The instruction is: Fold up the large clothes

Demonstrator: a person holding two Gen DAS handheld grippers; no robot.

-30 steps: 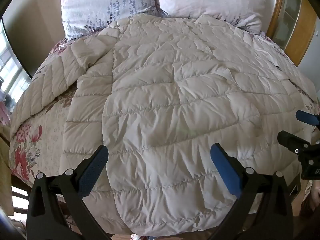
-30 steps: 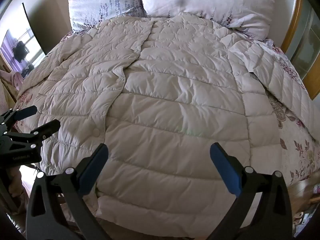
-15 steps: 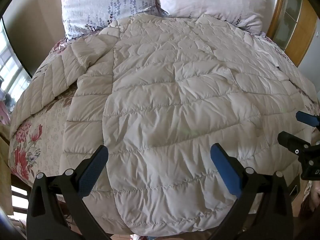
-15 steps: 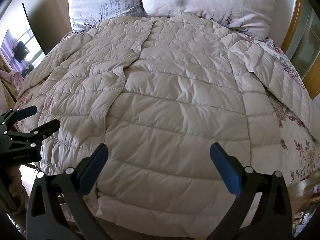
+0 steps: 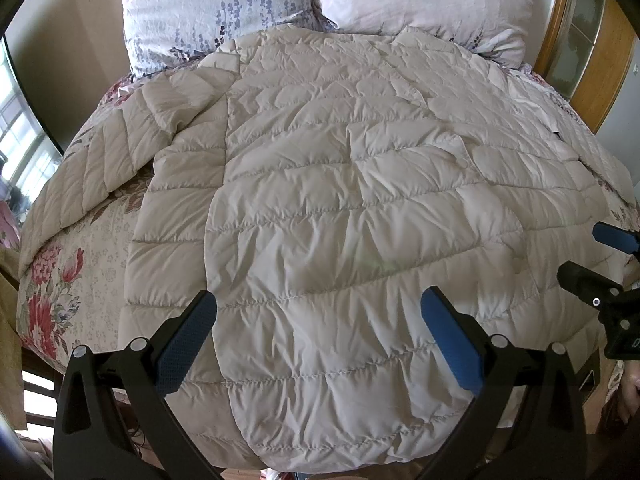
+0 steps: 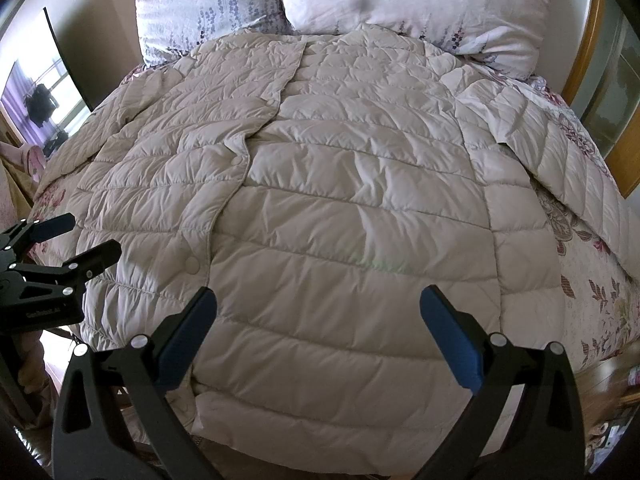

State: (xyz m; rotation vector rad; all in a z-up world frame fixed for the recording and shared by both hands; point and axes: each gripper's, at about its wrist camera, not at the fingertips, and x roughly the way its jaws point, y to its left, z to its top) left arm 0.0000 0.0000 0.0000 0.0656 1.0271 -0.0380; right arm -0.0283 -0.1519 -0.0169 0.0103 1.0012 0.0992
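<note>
While a beige quilted down coat point(image 5: 340, 216) is spread flat across the bed point(image 5: 52, 280), front side up with its collar toward the two pillows point(image 6: 420, 4) at the head edge, both grippers are held above its hem at the foot edge. The left gripper point(image 5: 320, 336) is seen wide apart and empty, and the right gripper point(image 6: 320, 332) likewise. Sleeves are laid toward both side edges.

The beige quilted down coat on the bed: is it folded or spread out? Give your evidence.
Spread out. The beige quilted down coat lies flat, front snapped shut, with both sleeves extended sideways.
</note>
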